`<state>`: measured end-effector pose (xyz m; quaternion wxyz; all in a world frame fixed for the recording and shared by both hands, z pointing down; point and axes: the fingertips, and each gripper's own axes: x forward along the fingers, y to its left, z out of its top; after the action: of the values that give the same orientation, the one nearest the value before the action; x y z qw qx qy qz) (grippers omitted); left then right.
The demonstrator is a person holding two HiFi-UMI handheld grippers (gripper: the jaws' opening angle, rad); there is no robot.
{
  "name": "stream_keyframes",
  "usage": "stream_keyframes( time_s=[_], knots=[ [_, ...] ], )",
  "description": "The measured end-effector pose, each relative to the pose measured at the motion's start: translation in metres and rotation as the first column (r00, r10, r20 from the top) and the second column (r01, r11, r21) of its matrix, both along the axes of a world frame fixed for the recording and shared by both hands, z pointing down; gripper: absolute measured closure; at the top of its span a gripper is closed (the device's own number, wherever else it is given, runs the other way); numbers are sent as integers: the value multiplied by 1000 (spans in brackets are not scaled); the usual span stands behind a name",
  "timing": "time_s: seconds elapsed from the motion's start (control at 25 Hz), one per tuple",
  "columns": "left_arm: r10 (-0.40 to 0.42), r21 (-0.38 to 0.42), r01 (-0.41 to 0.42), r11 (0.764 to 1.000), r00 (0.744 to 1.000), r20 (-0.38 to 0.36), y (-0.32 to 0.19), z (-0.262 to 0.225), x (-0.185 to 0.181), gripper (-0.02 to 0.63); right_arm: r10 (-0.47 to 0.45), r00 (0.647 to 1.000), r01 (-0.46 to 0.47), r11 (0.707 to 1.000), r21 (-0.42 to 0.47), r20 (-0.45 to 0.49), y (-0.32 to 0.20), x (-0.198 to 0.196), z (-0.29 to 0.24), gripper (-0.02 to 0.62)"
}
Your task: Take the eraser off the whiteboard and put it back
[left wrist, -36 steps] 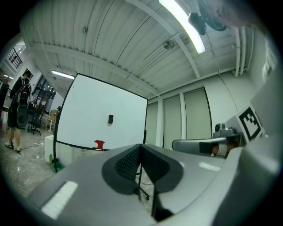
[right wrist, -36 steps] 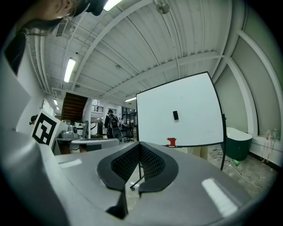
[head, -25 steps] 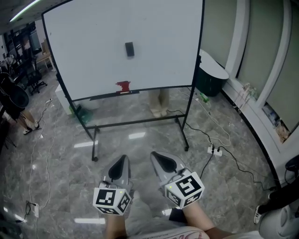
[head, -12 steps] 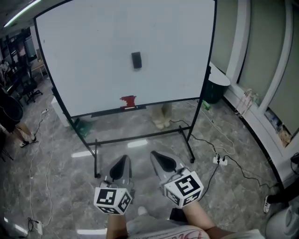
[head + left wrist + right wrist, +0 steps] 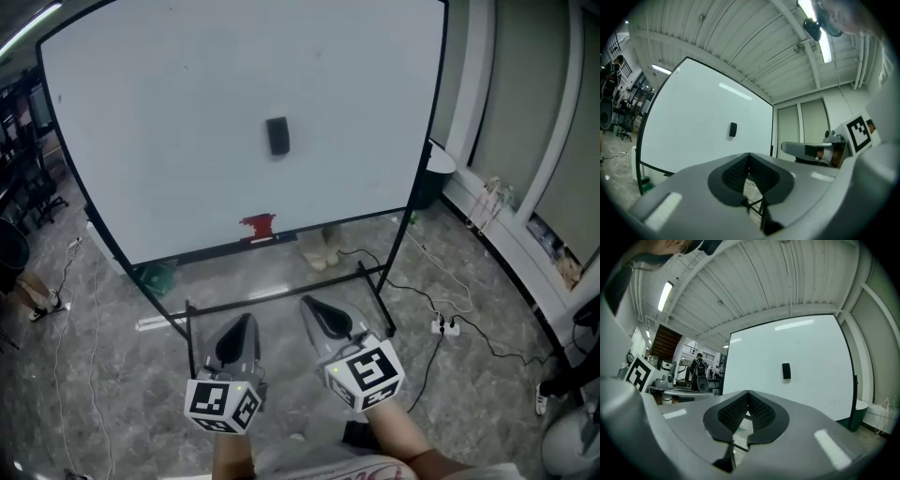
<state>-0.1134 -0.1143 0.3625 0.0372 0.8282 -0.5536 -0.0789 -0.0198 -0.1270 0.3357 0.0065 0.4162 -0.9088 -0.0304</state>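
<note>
Black oblong eraser (image 5: 277, 136), long axis upright, on white whiteboard (image 5: 169, 103), well ahead & above. L gripper (image 5: 249, 318) & R gripper (image 5: 307, 304) both clenched, empty, approx equally near

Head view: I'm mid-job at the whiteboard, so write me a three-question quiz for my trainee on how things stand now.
1. True or false: the small black rectangular eraser is stuck on the white black-framed whiteboard, apart from both grippers.
2. Pick one. The right gripper is: A) shut on the eraser, B) wide open, C) shut with nothing in it.
3. Fill the gap: on the board, the small red object sits ___ the eraser.

Key: 1 true; 2 C; 3 below, at the bottom ledge.
</note>
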Motion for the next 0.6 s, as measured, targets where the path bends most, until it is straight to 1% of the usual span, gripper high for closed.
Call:
stream_keyframes(
  time_s=[0.16,0.28,0.44,0.52,0.6],
  knots=[
    [15,1,-15,1000,1000,-5,-28,1,-7,606,63,998,-62,996,71,-9,-47,0,-25,594],
    [25,5,-25,1000,1000,-2,-50,2,-10,606,82,997,-82,989,124,4,-84,-2,-40,594],
    [22,-2,-22,1000,1000,10,-87,8,-19,606,93,996,-93,987,129,0,-136,-10,-40,594],
    [20,-5,-20,1000,1000,13,-109,7,-23,606,82,996,-80,989,127,-14,-162,-18,-39,517],
    [20,4,-21,1000,1000,20,-133,2,-25,606,83,996,-78,988,133,-33,-190,-24,-42,490]
  ],
)
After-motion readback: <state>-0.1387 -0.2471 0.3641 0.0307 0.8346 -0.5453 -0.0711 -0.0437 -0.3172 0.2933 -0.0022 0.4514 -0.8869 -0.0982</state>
